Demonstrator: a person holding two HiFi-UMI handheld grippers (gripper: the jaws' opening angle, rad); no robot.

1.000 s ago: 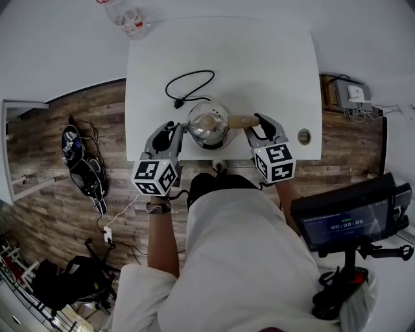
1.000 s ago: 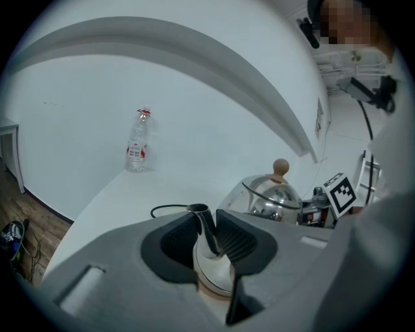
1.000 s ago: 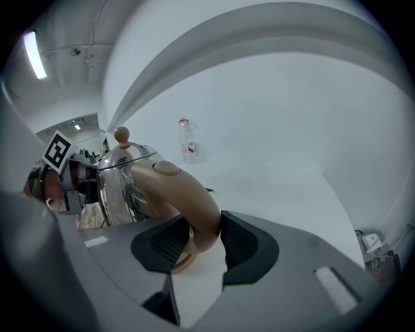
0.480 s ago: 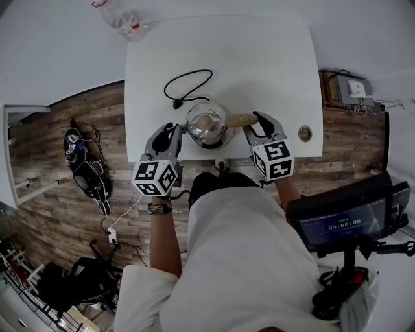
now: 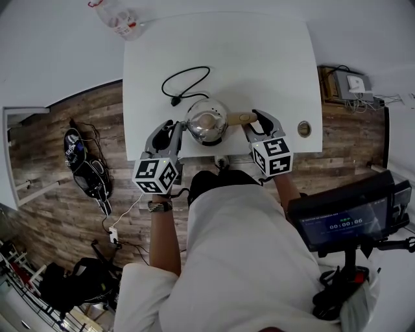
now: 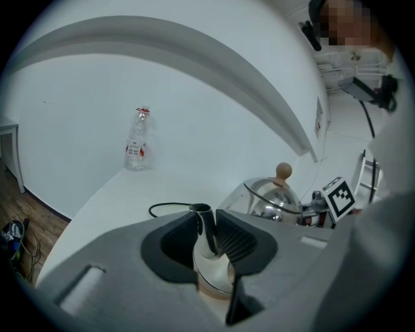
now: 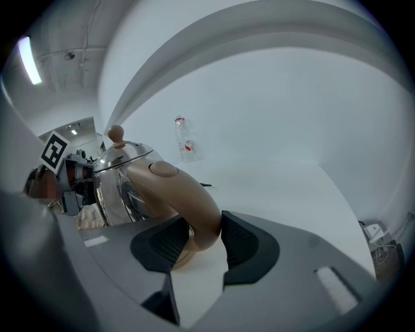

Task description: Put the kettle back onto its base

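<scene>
A shiny steel kettle [image 5: 206, 120] with a round knob on its lid stands near the front edge of the white table [image 5: 259, 58]. Its tan handle [image 5: 240, 119] points right. A dark base rim shows under it; I cannot tell if the kettle rests on the base. My left gripper [image 5: 176, 130] is at the kettle's left side. In the left gripper view the narrow spout [image 6: 206, 228] stands between its pads, which close against it. My right gripper [image 7: 200, 237] is shut on the lower end of the handle [image 7: 181, 194], pads on both sides.
A black power cable [image 5: 185, 81] loops on the table behind the kettle. A clear plastic bottle [image 5: 120, 18] stands at the far left corner. A round grommet [image 5: 303, 128] is at the front right. Wood floor lies on both sides, and a screen [image 5: 343, 217] at the right.
</scene>
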